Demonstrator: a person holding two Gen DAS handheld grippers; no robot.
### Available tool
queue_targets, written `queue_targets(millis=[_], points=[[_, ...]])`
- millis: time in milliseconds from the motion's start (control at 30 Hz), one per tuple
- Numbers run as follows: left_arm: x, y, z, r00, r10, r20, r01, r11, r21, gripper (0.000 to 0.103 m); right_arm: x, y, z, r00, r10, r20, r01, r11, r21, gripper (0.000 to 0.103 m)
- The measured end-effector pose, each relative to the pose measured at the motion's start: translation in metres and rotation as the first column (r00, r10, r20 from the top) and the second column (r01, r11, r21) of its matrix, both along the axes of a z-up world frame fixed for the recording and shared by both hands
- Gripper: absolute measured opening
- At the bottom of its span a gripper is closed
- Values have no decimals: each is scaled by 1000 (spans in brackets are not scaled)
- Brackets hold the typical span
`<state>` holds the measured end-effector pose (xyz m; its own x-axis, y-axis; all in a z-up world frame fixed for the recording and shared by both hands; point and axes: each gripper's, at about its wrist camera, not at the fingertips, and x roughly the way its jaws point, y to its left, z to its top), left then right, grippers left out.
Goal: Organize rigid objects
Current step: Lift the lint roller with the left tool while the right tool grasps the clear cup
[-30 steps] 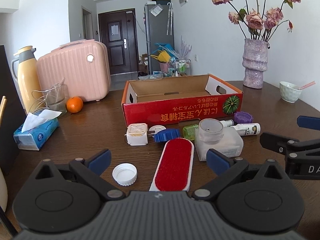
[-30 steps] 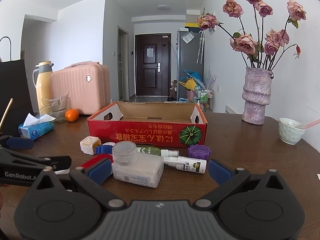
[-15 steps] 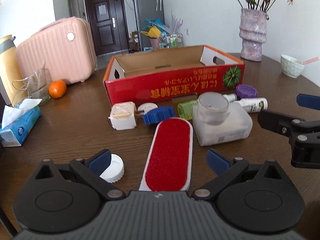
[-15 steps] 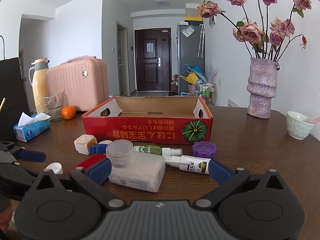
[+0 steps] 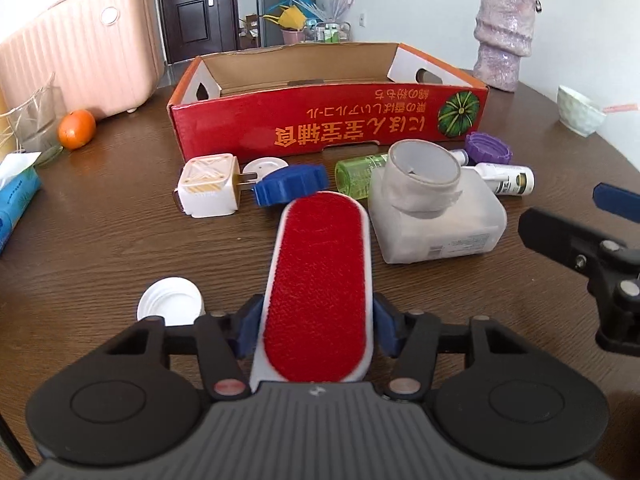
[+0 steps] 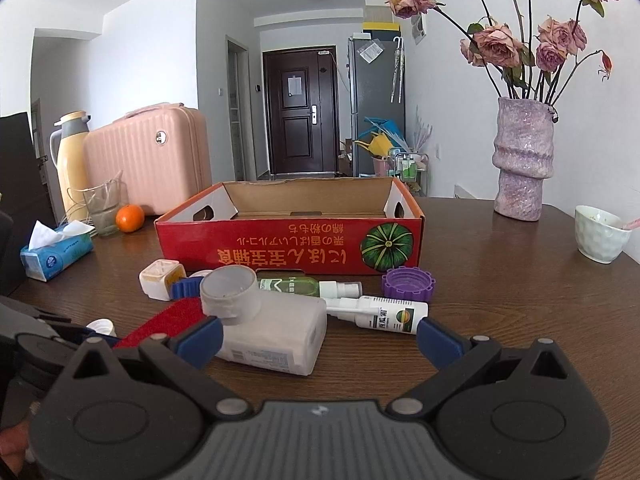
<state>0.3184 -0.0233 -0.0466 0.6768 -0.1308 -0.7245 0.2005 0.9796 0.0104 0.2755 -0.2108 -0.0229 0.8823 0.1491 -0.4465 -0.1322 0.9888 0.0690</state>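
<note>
left gripper [image 5: 316, 330] just closed, clamped on lint brush [image 5: 320, 280] | brush near end hidden under housing | right gripper [image 6: 320, 338] jaws apart, white bottle [image 6: 272, 330] at 11 o'clock | white cap [image 5: 168, 306] partly covered

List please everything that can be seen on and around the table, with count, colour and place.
Flat oval lint brush: 1, red pad, white rim, table front, between left fingers.
Cardboard box: 1, red outside, brown inside, table centre.
Plastic jug lying down: 1, translucent white, right of brush.
Ridged caps: blue, purple, before box.
Screw lid: 1, white, left of brush.
Plug adapter: 1, white, before box.
Spray bottles: green, white, behind jug.
Orange: 1, left.
Tissue pack: 1, blue, left.
Suitcase: 1, pink, back left.
Vase: 1, lilac, pink roses, right.
Bowl: 1, white, far right.
Left gripper: closing on brush.
Right gripper: open.
</note>
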Motion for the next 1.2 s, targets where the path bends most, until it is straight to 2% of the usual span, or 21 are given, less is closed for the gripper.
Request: queue_targets(millis=[167,467,767,900,933,1033,1100,1200], points=[[-4,4,4,1000,18,21,-18,1000,-12,57,0,2,-1,1000,15,7,-15,1000,-3,103],[-28,23,30,987,65,149,-53,995,-83,57,3,12,-2,999,38,2,-38,999,-22,103],[-33,48,37,971,160,178,-137,981,-136,57,16,41,5,993,120,23,-116,987,-107,101],[-33,54,37,966,180,185,-154,977,-145,57,32,49,7,992,127,15,-125,987,-103,101],[-33,54,38,965,182,188,-156,977,-146,57,37,49,6,992,127,5,-126,988,-89,101],[-33,56,38,962,193,192,-166,975,-147,57,50,49,3,992,122,-14,-123,991,-56,89],[-32,57,38,961,200,191,-174,974,-147,57,55,51,2,992,130,-9,-130,990,-51,87],[-31,58,37,960,205,188,-179,973,-146,57,59,53,-3,985,170,-11,-170,985,-24,79]])
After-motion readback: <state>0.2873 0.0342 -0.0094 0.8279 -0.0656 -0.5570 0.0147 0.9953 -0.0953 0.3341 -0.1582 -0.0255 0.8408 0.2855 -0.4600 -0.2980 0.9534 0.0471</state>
